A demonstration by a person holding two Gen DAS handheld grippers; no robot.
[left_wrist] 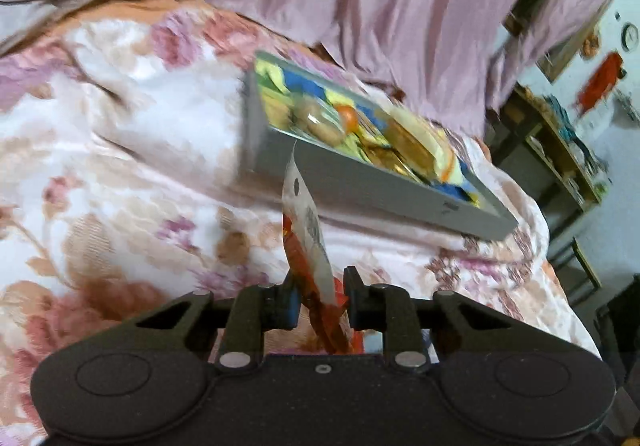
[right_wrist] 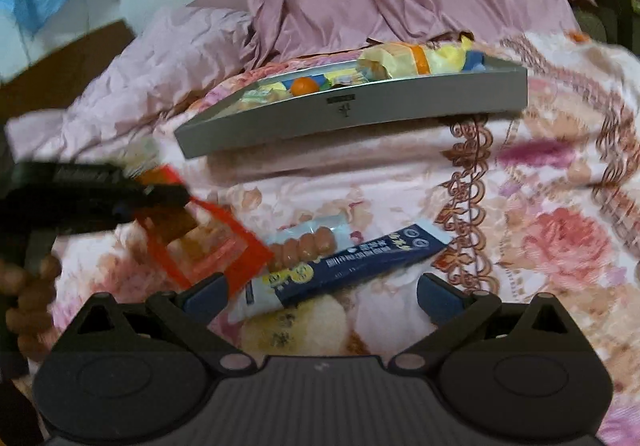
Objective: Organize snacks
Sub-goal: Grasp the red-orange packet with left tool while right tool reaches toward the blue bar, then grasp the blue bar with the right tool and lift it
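In the left wrist view my left gripper (left_wrist: 320, 286) is shut on a red and orange snack packet (left_wrist: 308, 230), held edge-on and pointing toward a grey tray (left_wrist: 360, 186) full of wrapped snacks. From the right wrist view, that left gripper (right_wrist: 172, 198) comes in from the left with the red packet (right_wrist: 208, 246) hanging below it. My right gripper (right_wrist: 322, 294) stands open just above a dark blue snack packet (right_wrist: 360, 262) and a clear packet of small sausages (right_wrist: 304, 246) on the bed. The grey tray (right_wrist: 352, 118) lies further back.
Everything rests on a floral bedcover (right_wrist: 540, 206). Pink curtains (left_wrist: 400, 6) and crumpled pink bedding (right_wrist: 140, 78) lie behind the tray. A pale yellow snack (right_wrist: 296, 322) sits under the blue packet. A cluttered shelf (left_wrist: 560, 150) stands right of the bed.
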